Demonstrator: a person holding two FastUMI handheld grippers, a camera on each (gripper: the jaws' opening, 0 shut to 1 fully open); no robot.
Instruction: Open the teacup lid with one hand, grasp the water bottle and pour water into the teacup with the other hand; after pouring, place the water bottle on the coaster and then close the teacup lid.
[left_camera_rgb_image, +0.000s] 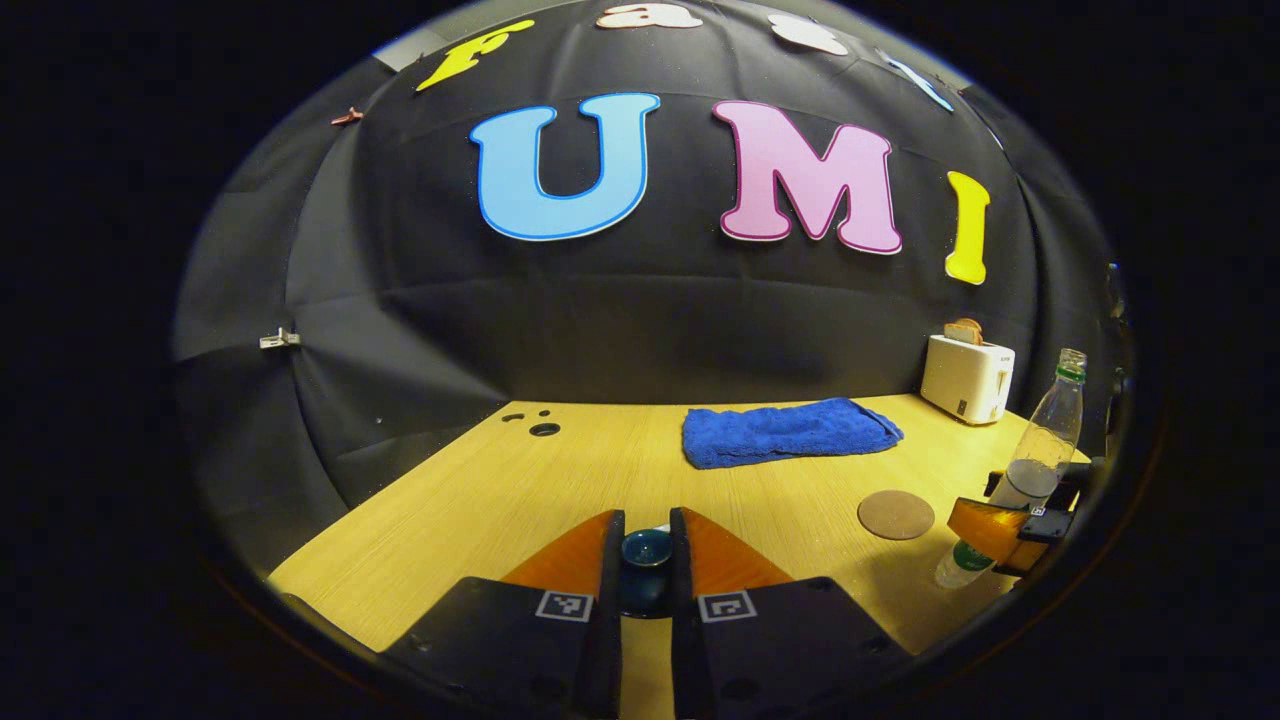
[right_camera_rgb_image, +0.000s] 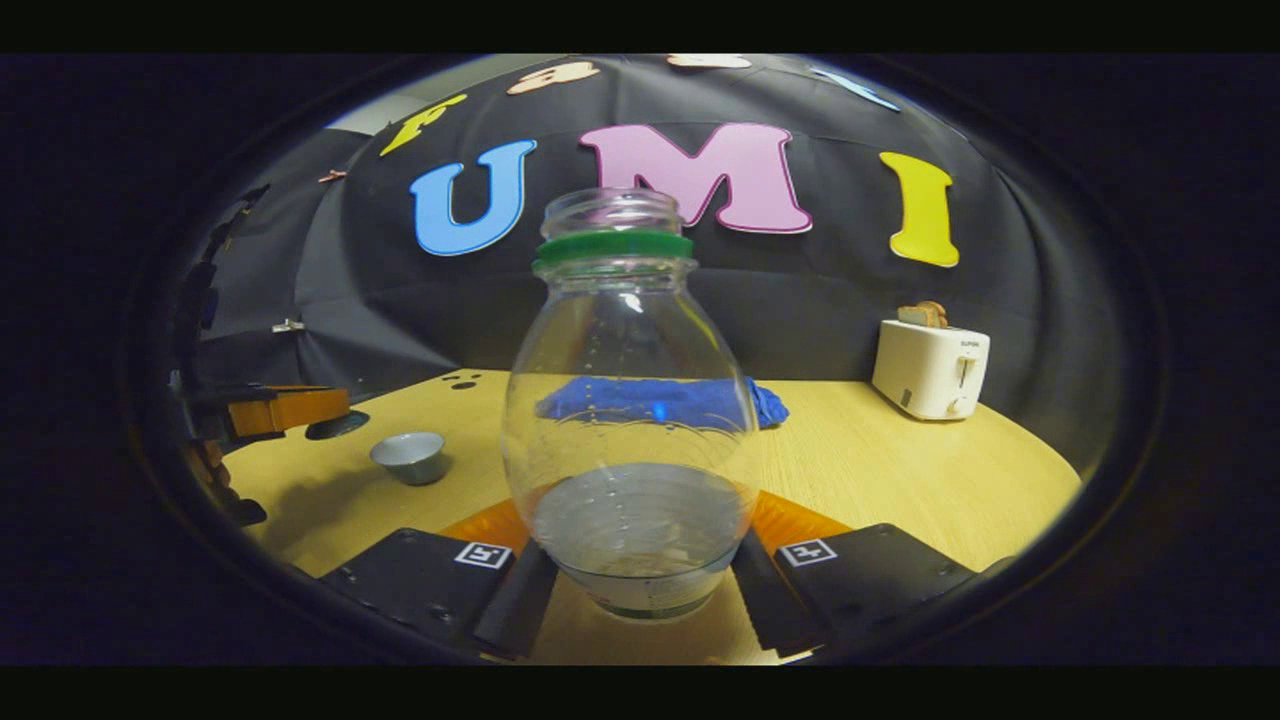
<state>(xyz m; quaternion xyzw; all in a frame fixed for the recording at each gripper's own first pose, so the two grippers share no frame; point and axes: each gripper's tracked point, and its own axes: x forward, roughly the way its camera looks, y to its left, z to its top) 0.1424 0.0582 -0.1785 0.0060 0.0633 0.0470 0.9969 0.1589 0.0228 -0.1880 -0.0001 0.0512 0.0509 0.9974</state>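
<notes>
**Lid off, bottle gripped, pour not started**

Left to right, left gripper view first. Left tongs (left_camera_rgb_image: 646, 545) are clenched on the dark blue teacup lid (left_camera_rgb_image: 646, 548), both fingers pressing its sides, lid held clear above the worktop (left_camera_rgb_image: 480, 500). Judgement: it's kept aloft so it can go straight back on after the pour. Blue towel (left_camera_rgb_image: 790, 431) lies mid-worktop, round coaster (left_camera_rgb_image: 896, 514) sits bare just in front, ready as the bottle's landing spot. Toaster (left_camera_rgb_image: 967, 377) at the back right.

Right gripper view: open teacup (right_camera_rgb_image: 410, 457) stands far left, near the other gripper. Right tongs (right_camera_rgb_image: 640, 575) grasp the water bottle (right_camera_rgb_image: 628, 400) low on its body, upright, cap off, water only in the lower part. The low grip probably leaves the neck free to tip. Bottle is well apart from the cup; it needs moving left first.
</notes>
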